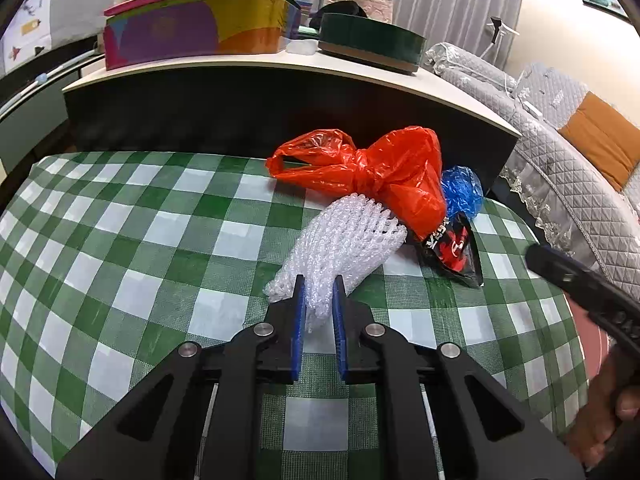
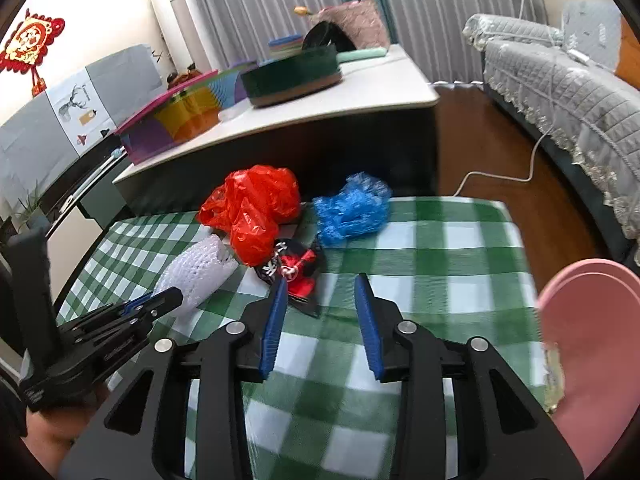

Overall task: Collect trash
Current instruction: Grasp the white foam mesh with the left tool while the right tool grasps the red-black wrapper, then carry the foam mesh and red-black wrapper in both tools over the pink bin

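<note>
On the green-checked tablecloth (image 1: 120, 240) lies a pile of trash: a white foam net sleeve (image 1: 340, 240), a red plastic bag (image 1: 380, 172), a crumpled blue bag (image 1: 462, 190) and a black-and-red snack wrapper (image 1: 452, 248). My left gripper (image 1: 319, 284) is shut on the near end of the foam net. In the right wrist view the left gripper (image 2: 168, 296) meets the foam net (image 2: 196, 268). My right gripper (image 2: 322, 284) is open and empty, just short of the wrapper (image 2: 296, 272), with the red bag (image 2: 252, 208) and blue bag (image 2: 352, 208) beyond.
A pink bin (image 2: 588, 340) stands at the table's right edge. Behind the table is a dark cabinet with a white top (image 1: 280, 64) carrying a colourful box (image 1: 192, 32) and a green round tin (image 1: 372, 42). A grey quilted sofa (image 2: 560, 80) stands to the right.
</note>
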Available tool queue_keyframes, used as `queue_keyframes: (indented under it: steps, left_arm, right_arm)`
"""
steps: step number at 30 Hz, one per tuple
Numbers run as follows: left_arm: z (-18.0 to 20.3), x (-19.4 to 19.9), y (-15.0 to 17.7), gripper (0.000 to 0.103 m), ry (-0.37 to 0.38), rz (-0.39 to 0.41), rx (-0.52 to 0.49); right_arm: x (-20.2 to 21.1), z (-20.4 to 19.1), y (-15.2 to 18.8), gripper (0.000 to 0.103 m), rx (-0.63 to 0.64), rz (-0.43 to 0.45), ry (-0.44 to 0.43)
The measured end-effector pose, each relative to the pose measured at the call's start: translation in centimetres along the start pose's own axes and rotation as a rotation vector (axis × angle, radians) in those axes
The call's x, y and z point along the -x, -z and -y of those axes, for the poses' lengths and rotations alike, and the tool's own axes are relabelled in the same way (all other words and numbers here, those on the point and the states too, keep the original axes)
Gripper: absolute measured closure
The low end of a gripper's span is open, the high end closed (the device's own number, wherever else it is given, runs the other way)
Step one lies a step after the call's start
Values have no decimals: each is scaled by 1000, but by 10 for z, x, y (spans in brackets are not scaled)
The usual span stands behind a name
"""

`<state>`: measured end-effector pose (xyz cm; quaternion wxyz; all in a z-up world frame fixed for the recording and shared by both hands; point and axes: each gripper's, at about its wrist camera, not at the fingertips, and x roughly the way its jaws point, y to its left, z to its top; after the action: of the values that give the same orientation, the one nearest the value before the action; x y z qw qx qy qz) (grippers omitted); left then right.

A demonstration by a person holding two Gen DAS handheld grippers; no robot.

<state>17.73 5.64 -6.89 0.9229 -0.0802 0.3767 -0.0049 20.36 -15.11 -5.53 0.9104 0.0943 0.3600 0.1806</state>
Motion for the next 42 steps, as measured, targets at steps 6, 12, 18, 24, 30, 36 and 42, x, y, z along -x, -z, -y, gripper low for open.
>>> queue_keyframes:
  steps: [6, 12, 18, 24, 30, 36, 42]
  left_arm:
    - [-7, 5, -2, 91, -9, 10, 20]
    - [-11, 8, -3, 91, -7, 13, 22]
    - [-12, 12, -4, 91, -10, 21, 22]
    - [-7, 22, -2, 91, -4, 32, 6]
    - [2, 37, 3, 91, 22, 47, -7]
    - [13, 58, 13, 91, 50, 60, -19]
    - [29, 83, 18, 91, 84, 92, -45]
  right_arm:
    - [-36, -7, -8, 56, -9, -44, -8]
    - [-56, -10, -11, 55, -4, -105, -1]
    - [-51, -11, -7, 71, 14, -104, -19]
    - [-28, -7, -4, 72, 1, -86, -9]
    - [9, -7, 1, 73, 35, -70, 33]
    - [44, -6, 13, 73, 61, -84, 76]
    - [65, 0, 35, 73, 115, -212, 156]
